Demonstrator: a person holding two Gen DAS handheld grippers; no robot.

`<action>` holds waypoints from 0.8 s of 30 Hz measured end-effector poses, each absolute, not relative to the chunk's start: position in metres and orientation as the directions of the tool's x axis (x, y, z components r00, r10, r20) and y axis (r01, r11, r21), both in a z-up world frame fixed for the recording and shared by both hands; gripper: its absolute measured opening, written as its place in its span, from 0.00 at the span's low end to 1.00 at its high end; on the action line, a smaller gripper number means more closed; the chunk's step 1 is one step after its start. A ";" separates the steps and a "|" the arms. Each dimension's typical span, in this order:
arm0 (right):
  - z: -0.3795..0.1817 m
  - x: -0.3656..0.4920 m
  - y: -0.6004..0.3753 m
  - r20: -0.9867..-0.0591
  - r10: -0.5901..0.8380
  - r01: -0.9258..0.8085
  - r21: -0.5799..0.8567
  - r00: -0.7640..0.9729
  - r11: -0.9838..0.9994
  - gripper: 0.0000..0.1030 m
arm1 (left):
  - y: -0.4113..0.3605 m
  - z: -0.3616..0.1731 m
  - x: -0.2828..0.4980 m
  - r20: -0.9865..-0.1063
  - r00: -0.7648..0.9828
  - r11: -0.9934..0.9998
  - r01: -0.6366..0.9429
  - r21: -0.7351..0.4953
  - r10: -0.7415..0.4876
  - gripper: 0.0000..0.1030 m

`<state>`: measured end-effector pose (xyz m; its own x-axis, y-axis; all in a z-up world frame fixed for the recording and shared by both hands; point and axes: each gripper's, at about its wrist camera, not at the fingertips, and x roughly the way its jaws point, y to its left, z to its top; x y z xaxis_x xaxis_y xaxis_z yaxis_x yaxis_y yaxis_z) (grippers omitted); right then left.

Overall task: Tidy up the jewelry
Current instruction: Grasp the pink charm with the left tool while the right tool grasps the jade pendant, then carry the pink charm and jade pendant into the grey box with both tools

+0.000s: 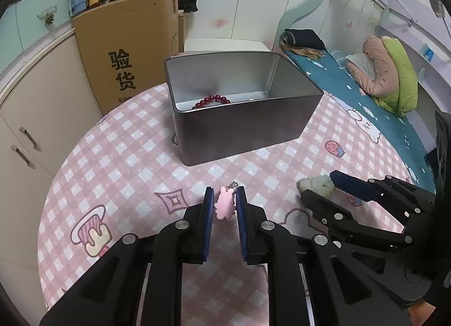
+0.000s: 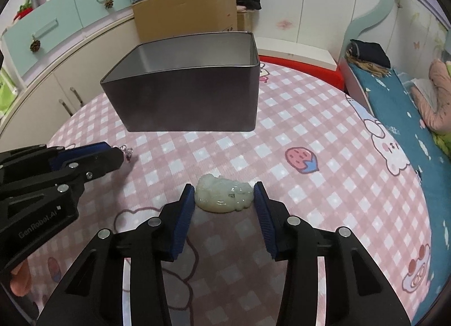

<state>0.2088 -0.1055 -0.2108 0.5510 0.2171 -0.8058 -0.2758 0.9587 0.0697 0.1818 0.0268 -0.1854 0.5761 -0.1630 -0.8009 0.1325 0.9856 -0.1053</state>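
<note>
Left wrist view: left gripper [image 1: 224, 200] clenched on pink charm [image 1: 224, 205], small metal clasp [image 1: 233, 184] poking out above the tips, held over the checked tablecloth [image 1: 118, 157]; likely light, soft and rubbery, so safely pinched across its flat body; metal tin [image 1: 245, 128] just ahead, red bead bracelet [image 1: 212, 101] already inside; cardboard box [image 1: 126, 52] printed "验货".

Right wrist view: right gripper [image 2: 224, 195] straddling pale jade-like carving [image 2: 224, 195] lying on the cloth, pads just beside or barely touching its two ends, grip not clearly made; probably hard, smooth, slippery and chip-prone, best taken end to end; "GenRobot.AI" readable on the left gripper's body.
</note>
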 end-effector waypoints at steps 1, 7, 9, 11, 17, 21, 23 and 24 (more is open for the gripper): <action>-0.209 0.207 -0.107 -0.804 0.218 -0.274 0.072 0.553 0.959 0.41 | 0.027 -0.184 0.181 -0.800 0.578 0.985 0.133 -0.105 -0.164 0.14; -0.197 0.200 -0.115 -0.791 0.227 -0.270 0.081 0.568 0.959 0.41 | 0.024 -0.173 0.172 -0.787 0.593 0.985 0.139 -0.105 -0.168 0.14; -0.193 0.197 -0.117 -0.786 0.229 -0.269 0.082 0.574 0.959 0.41 | 0.024 -0.169 0.170 -0.782 0.599 0.984 0.144 -0.107 -0.172 0.14; -0.186 0.195 -0.119 -0.778 0.236 -0.269 0.089 0.583 0.959 0.41 | 0.023 -0.164 0.167 -0.776 0.605 0.983 0.148 -0.111 -0.178 0.14; -0.168 0.187 -0.125 -0.754 0.257 -0.269 0.110 0.604 0.957 0.41 | 0.022 -0.147 0.159 -0.756 0.621 0.977 0.170 -0.128 -0.207 0.14; -0.152 0.183 -0.127 -0.731 0.278 -0.273 0.130 0.623 0.953 0.41 | 0.020 -0.131 0.159 -0.738 0.627 0.968 0.192 -0.162 -0.248 0.14; -0.141 0.182 -0.130 -0.717 0.286 -0.274 0.137 0.636 0.952 0.41 | 0.020 -0.117 0.160 -0.722 0.637 0.962 0.206 -0.179 -0.270 0.14; -0.136 0.182 -0.131 -0.710 0.292 -0.275 0.143 0.641 0.951 0.41 | 0.020 -0.111 0.161 -0.714 0.641 0.959 0.213 -0.186 -0.281 0.14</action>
